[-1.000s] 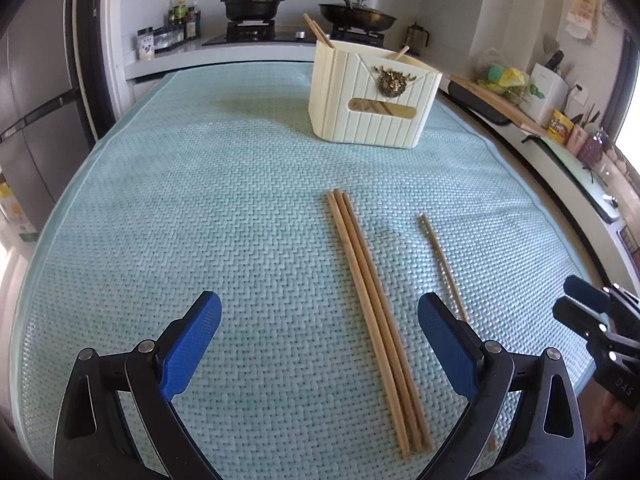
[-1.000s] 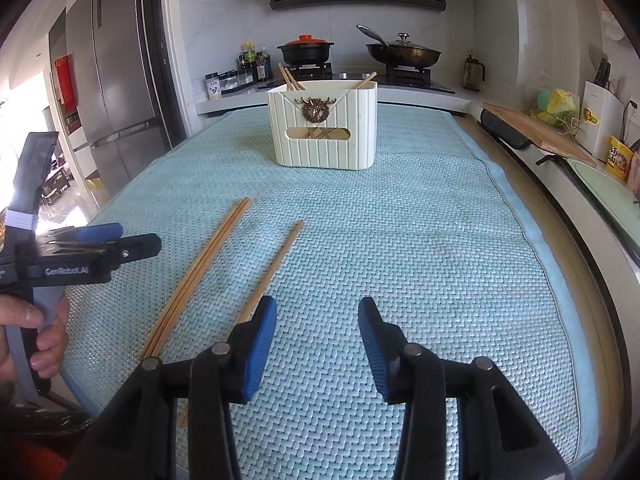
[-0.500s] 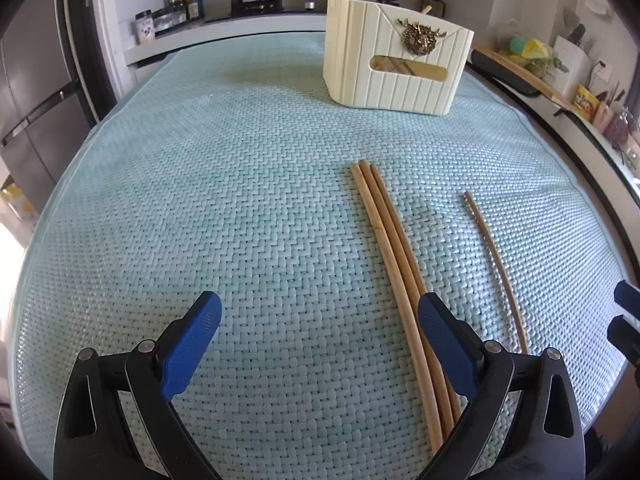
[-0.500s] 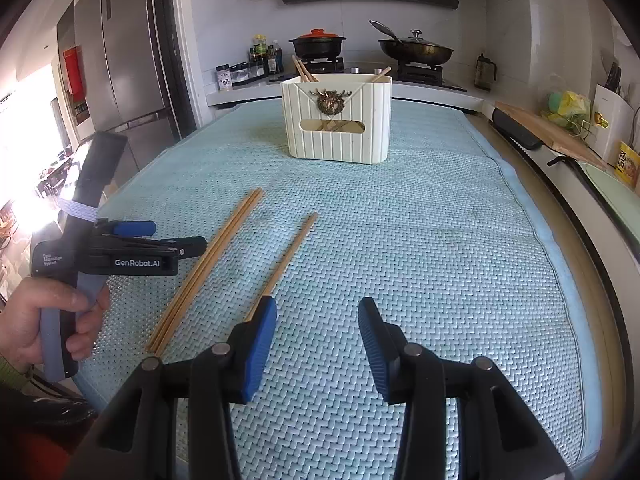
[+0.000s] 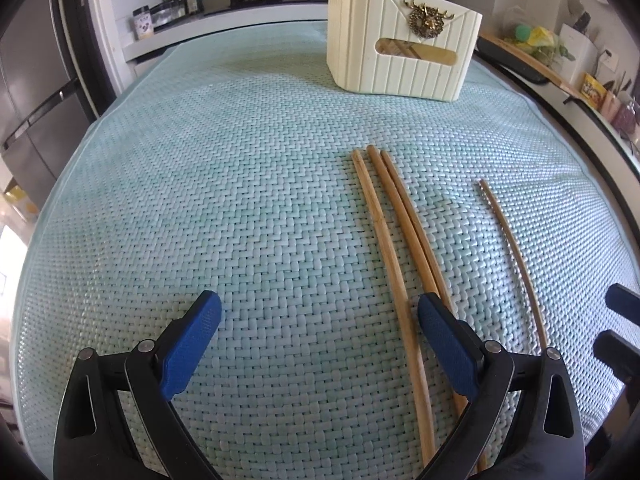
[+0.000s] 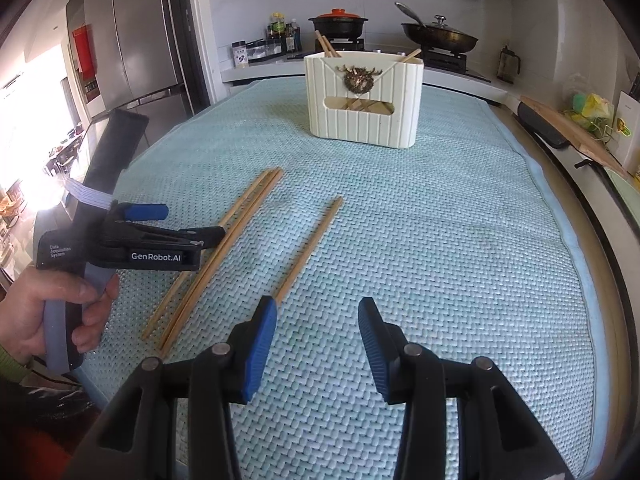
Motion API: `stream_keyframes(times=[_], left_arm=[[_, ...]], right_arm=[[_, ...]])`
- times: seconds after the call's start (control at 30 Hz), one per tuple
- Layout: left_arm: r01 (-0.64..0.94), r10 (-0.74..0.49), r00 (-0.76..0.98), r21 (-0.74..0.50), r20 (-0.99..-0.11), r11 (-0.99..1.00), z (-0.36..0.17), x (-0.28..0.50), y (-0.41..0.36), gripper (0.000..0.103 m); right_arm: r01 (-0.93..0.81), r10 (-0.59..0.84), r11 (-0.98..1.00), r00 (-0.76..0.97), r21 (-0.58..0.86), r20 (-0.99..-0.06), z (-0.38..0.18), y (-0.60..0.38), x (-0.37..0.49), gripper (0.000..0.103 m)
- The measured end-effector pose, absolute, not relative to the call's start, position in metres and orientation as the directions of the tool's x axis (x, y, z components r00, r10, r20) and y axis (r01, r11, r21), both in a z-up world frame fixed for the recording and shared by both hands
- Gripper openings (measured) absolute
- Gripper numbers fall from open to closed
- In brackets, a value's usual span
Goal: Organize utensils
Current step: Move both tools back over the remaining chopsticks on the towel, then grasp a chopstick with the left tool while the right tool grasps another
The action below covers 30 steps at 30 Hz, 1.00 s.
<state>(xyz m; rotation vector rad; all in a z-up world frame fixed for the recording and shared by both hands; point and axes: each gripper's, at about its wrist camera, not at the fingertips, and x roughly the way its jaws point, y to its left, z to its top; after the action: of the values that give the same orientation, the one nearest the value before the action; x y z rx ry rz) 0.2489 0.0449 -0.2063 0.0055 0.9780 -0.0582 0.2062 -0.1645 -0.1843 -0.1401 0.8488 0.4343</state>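
left wrist view: the left gripper (image 5: pixel 318 330), jaws released and empty, hangs over the worktop (image 5: pixel 200 184), which is covered by a pale green woven mat. three chopsticks (image 5: pixel 394 236) lie side by side on the mat, running from 12 o'clock down to 5 o'clock of the view; the left-most passes between the jaws, while the right-hand pad (image 5: pixel 448 346) stands over the other two. a single chopstick (image 5: pixel 512 248) lies apart at 3 o'clock. the cream utensil holder (image 5: pixel 402 36) stands upright at 1 o'clock, well apart from the loose sticks, with chopstick ends rising above its rim and more showing through its front slot. right wrist view: the right gripper (image 6: pixel 318 334), jaws likewise released and empty, sits with its left pad (image 6: pixel 260 344) just beside the near end of the single chopstick. judgement: the task is partly done; some sticks are already in the holder, four remain on the mat, and neither gripper has yet closed on one.
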Motion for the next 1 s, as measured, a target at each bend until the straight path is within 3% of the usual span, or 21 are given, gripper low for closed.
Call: stream_keyframes(times=[0.3, 0.57, 1.0], left_arm=[[0.019, -0.022, 0.556, -0.014, -0.831, 1.0, -0.206, 0.243, 0.055, 0.099], [0.023, -0.027, 0.552, -0.017, -0.834, 1.0, -0.205, 0.237, 0.056, 0.099], [0.117, -0.081, 0.511, -0.024, -0.856, 0.993, -0.206, 0.293, 0.047, 0.098]], right_arm=[[-0.467, 0.333, 0.882, 0.522, 0.064, -0.786, -0.215, -0.135, 0.232, 0.043], [-0.389, 0.215, 0.921, 0.55, -0.02, -0.807, -0.213, -0.16, 0.222, 0.041], [-0.412, 0.213, 0.91, 0.539, -0.035, -0.815, -0.213, -0.155, 0.273, 0.041]])
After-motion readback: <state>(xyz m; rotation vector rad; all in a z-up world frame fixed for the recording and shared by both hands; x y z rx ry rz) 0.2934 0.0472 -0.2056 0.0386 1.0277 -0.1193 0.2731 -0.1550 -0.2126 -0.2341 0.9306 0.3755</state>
